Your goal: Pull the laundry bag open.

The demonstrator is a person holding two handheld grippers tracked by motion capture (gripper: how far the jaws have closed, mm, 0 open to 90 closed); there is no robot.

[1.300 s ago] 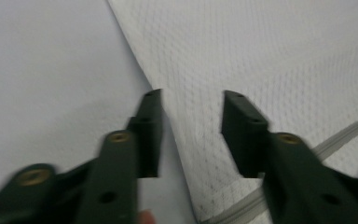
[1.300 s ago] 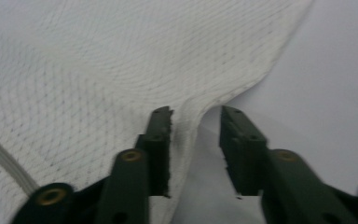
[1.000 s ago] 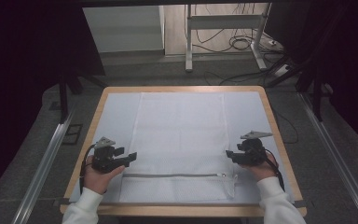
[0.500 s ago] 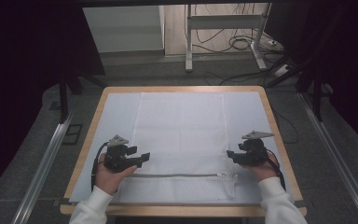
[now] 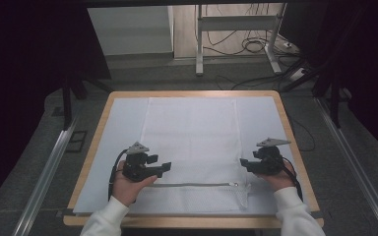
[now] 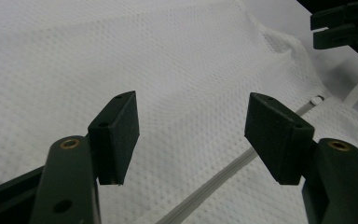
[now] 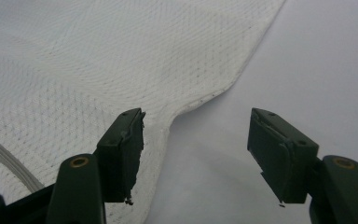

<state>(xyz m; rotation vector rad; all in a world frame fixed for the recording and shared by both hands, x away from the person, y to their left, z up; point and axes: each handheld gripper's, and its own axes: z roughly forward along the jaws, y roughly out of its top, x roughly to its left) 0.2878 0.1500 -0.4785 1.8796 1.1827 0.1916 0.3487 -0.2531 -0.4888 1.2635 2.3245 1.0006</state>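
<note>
Mesh laundry bag (image 5: 192,142) lies flat, mid counter (image 5: 93,147), zipper (image 5: 197,185) near front edge looks shut. So nothing grabbed yet, pretty much all handling left imo. Left gripper (image 5: 165,167) hovers over bag near zipper, fingers (image 6: 116,135) spread wide, empty. Right gripper (image 5: 242,163) at bag's right edge, fingers (image 7: 123,151) wide apart, gripping nothing.
</note>
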